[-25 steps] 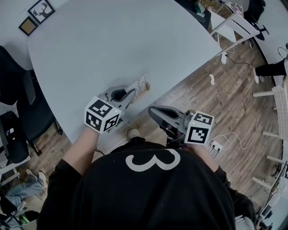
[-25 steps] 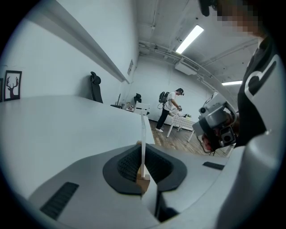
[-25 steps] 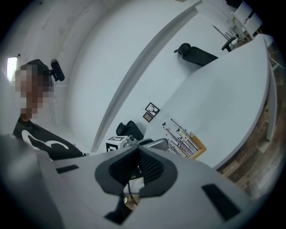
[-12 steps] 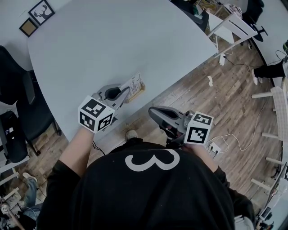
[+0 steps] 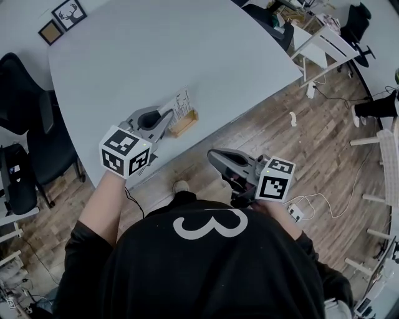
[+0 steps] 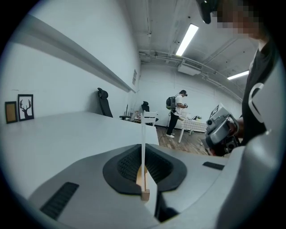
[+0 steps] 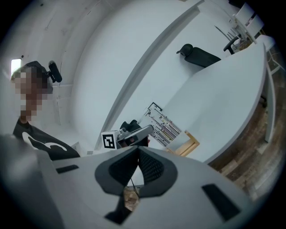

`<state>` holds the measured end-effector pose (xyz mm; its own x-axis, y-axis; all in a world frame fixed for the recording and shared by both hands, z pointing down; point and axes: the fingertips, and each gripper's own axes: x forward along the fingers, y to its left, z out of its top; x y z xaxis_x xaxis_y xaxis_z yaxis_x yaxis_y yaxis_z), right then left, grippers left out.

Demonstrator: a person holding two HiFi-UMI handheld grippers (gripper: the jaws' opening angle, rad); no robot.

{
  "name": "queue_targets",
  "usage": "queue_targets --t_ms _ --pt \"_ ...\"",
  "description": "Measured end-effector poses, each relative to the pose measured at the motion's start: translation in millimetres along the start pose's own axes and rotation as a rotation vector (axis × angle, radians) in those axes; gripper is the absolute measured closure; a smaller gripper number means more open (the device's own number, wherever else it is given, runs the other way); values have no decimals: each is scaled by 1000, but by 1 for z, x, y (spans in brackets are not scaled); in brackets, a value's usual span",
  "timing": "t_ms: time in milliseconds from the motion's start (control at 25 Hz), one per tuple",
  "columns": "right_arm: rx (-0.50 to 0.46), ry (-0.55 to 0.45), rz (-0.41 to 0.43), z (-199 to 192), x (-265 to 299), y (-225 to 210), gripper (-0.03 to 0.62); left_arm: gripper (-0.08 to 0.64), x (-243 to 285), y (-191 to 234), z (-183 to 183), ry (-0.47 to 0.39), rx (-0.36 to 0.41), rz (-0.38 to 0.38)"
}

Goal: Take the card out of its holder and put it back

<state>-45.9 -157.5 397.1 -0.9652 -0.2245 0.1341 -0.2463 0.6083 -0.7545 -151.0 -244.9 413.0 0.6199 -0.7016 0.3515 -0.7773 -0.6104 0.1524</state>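
Card (image 5: 181,106) has lifted from holder (image 5: 184,123), clamped in left gripper (image 5: 168,117); right gripper (image 5: 211,155) closed.

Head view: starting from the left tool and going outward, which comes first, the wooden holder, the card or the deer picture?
1. Card: gripped at the tips of the left tool.
2. Wooden holder: on the table, just beside the card, near the front edge.
3. Deer picture: far off, past the table's far-left corner.
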Motion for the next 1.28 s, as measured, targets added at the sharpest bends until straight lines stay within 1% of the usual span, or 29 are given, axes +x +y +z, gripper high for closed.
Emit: queue_targets --t_ms 80,200,320,440,680,840,880,960,1040,1080,1160,1280 --pt "1 4 7 -1 -4 2 581 534 -8 2 9 -15 1 24" --pt "2 13 18 -5 -10 6 581 535 -22 -1 21 -45 -18 51" --pt "-7 23 34 -10 -18 13 581 534 -40 -11 29 -90 -68 68" --pt "-22 29 47 -16 -29 21 581 534 -60 -30 34 -137 -128 68" --pt "-62 28 79 -28 -58 40 581 535 -89 -94 44 -205 -217 11" --pt "-115 3 151 -29 -73 66 581 535 -106 -135 43 -226 -262 -7" --pt "-131 -5 165 -32 -81 73 581 535 -111 -150 39 -230 -268 -6" --pt "-165 -23 186 -50 -108 86 581 535 -118 -193 24 -234 -271 -7" --pt "-189 -36 199 -69 -138 97 581 535 -123 -238 9 -226 -270 -20" --pt "-195 -38 201 -74 -146 101 581 535 -124 -252 4 -219 -271 -29" --pt "-196 -35 199 -73 -150 106 581 535 -125 -260 2 -208 -281 -49" --pt "-191 -33 197 -66 -146 112 581 535 -128 -260 5 -206 -310 -67"
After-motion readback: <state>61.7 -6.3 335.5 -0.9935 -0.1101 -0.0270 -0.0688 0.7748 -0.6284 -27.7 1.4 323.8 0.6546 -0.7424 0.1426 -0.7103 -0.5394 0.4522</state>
